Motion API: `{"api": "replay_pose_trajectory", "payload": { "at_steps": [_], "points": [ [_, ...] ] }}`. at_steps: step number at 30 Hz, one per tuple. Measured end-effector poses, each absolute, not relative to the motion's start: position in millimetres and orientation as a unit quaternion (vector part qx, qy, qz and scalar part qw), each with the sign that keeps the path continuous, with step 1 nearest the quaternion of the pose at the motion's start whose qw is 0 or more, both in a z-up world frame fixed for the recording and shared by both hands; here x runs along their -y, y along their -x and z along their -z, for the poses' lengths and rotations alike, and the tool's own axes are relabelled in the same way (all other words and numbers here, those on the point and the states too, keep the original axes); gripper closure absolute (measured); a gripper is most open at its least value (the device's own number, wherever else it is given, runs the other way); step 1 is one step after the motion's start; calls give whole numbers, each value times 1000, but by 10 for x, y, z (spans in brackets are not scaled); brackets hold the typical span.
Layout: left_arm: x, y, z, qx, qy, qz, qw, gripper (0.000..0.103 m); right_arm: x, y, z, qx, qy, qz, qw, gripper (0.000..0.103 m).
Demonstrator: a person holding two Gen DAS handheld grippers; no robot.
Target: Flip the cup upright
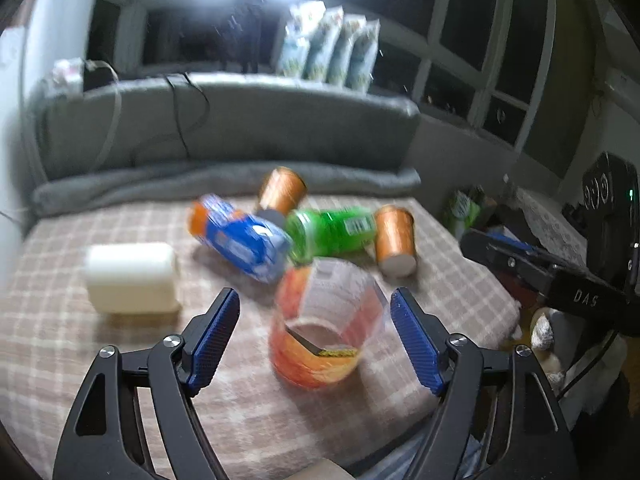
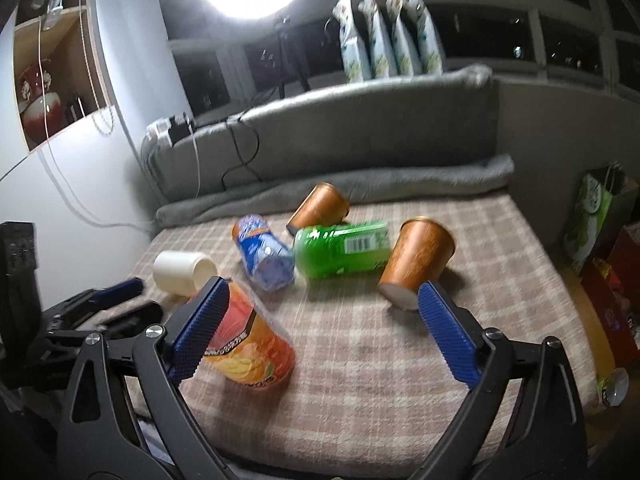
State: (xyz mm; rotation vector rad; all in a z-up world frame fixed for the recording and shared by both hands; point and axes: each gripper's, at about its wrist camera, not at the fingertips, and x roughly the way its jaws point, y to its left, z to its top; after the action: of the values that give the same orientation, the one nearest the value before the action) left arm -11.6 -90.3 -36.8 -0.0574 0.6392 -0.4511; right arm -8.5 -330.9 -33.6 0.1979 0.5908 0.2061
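Several cups lie tipped over on a checked blanket (image 1: 72,344). An orange-red printed cup (image 1: 324,328) lies on its side with its mouth toward me, between the open fingers of my left gripper (image 1: 316,308); no touch shows. It also shows in the right wrist view (image 2: 248,344), just right of the left fingertip. Two copper cups lie on their sides, one at the right (image 1: 394,240) (image 2: 416,260) and one at the back (image 1: 282,192) (image 2: 320,204). A white cup (image 1: 130,276) (image 2: 182,272) lies at the left. My right gripper (image 2: 320,308) is open and empty.
A blue bottle (image 1: 244,240) (image 2: 264,256) and a green bottle (image 1: 332,232) (image 2: 344,248) lie among the cups. A grey sofa back (image 1: 224,128) rises behind the blanket. My right gripper shows at the right edge of the left wrist view (image 1: 560,276). Bags and boxes (image 2: 600,240) stand to the right.
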Motion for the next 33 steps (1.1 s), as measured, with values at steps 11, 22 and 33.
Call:
{"api": "replay_pose_trajectory", "payload": {
  "at_steps": [11, 22, 33],
  "points": [
    [450, 379, 83, -187, 23, 88, 978, 22, 3376, 205, 238, -239, -71, -42, 967, 2],
    [145, 529, -103, -140, 34, 47, 988, 11, 3285, 277, 70, -189, -34, 4, 981, 0],
    [207, 582, -140, -130, 31, 56, 989, 1, 3206, 309, -55, -165, -11, 27, 986, 0]
  ]
}}
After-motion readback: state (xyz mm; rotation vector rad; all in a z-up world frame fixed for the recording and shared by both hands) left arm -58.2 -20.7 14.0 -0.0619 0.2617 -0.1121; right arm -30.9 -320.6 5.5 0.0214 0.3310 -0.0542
